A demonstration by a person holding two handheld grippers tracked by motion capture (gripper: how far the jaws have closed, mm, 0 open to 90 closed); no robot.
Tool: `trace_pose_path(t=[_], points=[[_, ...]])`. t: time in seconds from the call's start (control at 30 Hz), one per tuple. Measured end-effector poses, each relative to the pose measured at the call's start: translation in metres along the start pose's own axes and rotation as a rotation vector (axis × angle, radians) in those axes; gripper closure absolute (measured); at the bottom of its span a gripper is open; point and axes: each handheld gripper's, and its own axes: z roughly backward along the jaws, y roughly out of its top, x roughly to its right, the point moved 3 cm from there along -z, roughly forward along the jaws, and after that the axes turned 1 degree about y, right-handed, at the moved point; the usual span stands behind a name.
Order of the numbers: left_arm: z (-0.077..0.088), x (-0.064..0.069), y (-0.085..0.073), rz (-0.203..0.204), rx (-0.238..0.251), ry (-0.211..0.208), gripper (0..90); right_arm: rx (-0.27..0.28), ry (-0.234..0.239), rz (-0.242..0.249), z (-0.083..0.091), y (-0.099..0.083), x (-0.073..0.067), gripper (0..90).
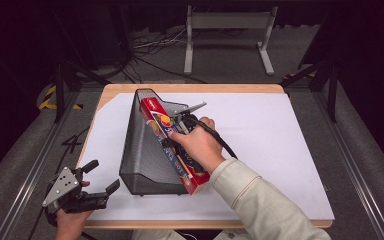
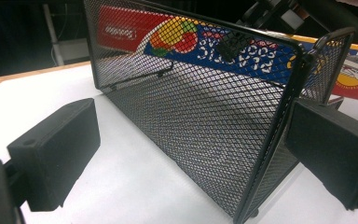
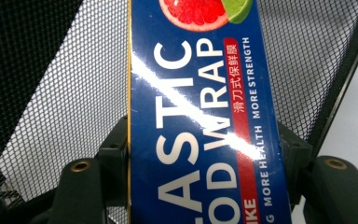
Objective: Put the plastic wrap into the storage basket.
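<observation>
The right gripper (image 1: 177, 131) clamps the wrap box (image 3: 200, 116) to slide it lengthwise into the basket (image 1: 145, 150), while the left gripper (image 1: 97, 176) waits open, empty.

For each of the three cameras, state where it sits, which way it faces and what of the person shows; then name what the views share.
High view: above the table's near side, facing forward and down; both hands and the right sleeve show.
Left gripper view: on the left gripper, facing the mesh holder; its open jaws show.
Right gripper view: on the right gripper, facing the plastic wrap box it grips.
Shared: holder and box.
</observation>
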Motion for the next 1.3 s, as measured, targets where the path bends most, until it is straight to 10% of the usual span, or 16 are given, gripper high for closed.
trace_pose_path(t=[0.4, 0.9, 1.3], points=[[0.0, 0.0, 0.0, 0.005, 0.002, -0.001, 4.2, -0.11, -0.028, 0.018, -0.009, 0.002, -0.003, 32.9], [-0.001, 0.0, 0.0, 0.003, -0.003, -0.001, 4.2, -0.024, 0.076, 0.065, 0.015, 0.0, -0.003, 23.5], [0.001, 0.0, 0.001, 0.002, 0.001, 0.006, 4.2, 0.287, 0.177, 0.354, 0.078, -0.003, -0.004, 21.5]])
